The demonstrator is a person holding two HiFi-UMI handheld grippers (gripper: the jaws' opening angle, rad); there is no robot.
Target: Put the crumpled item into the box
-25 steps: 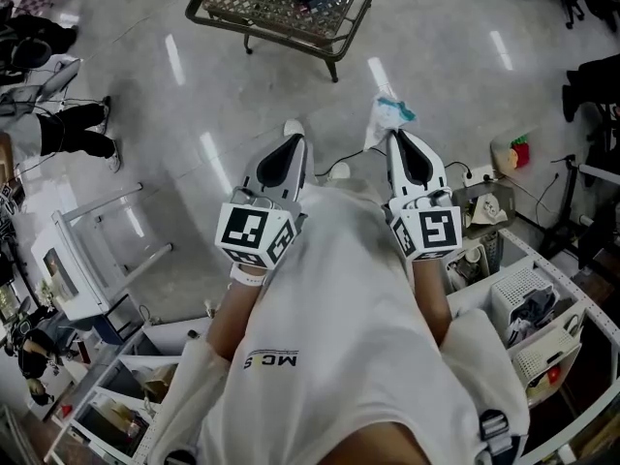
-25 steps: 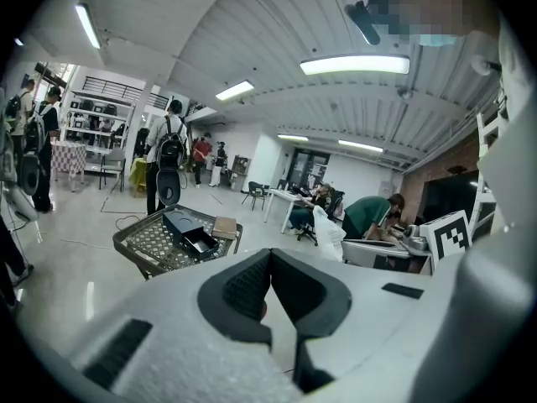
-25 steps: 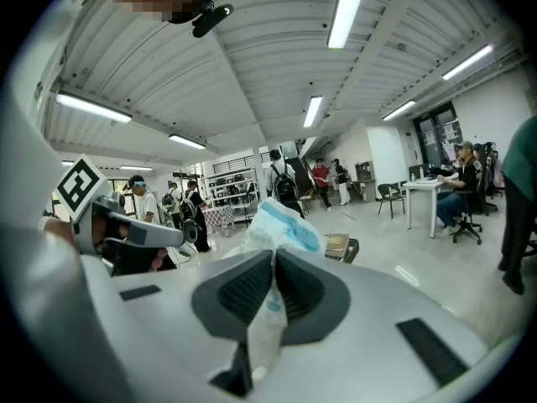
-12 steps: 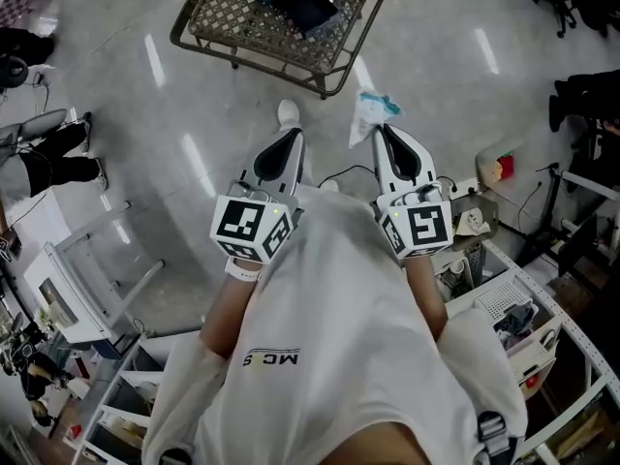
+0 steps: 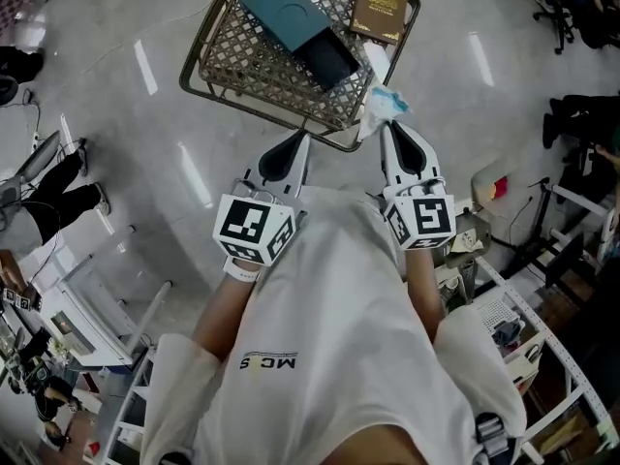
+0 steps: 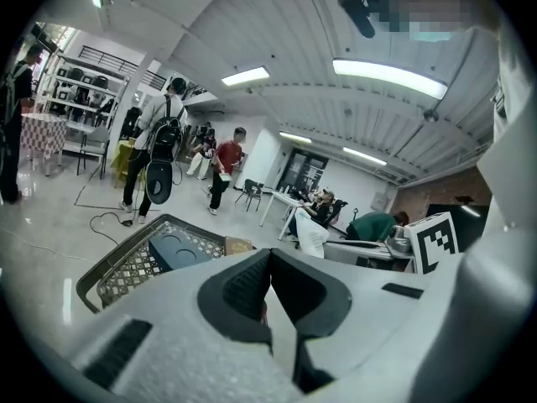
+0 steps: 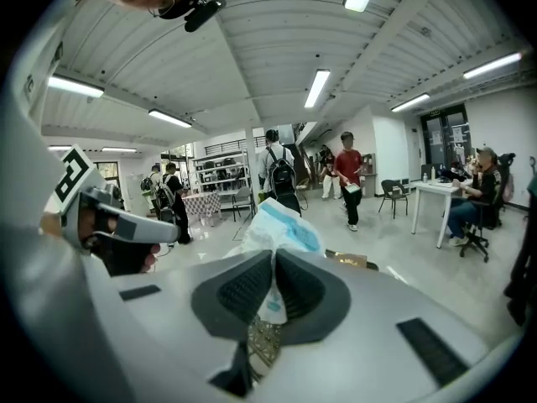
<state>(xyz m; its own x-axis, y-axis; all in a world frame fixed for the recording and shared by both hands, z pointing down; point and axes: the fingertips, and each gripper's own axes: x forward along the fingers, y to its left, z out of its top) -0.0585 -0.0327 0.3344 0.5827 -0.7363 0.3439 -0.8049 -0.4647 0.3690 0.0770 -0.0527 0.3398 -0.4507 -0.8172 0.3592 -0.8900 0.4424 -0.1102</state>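
The step in hand is the carry: the item is gripped and held up in the air, not yet over the container it is meant for.

Nearest the person, the left tool [image 5: 296, 141] has its jaws pressed together with nothing between them, and it takes no part in the grasp. Beside it, the right tool [image 5: 388, 126] is closed down on the crumpled item [image 5: 380, 107]. In the right gripper view the pads pinch the item's lower edge, and the rest of the item [image 7: 281, 218] stands up above the jaw tips. It looks like a thin white and blue wrapper or bag, though the view is too coarse to be sure.

Just beyond the tool tips a wire basket [image 5: 247, 66] stands on the floor; it seems to serve as the box. The item hangs at its near right corner, about level with the rim. A teal flat case [image 5: 284, 13], a dark item [image 5: 327, 58] and a brown book [image 5: 379, 6] lie inside.

The next move probably calls for reaching the right tool forward until the item is clearly over the mesh, then lowering it and opening the jaws.
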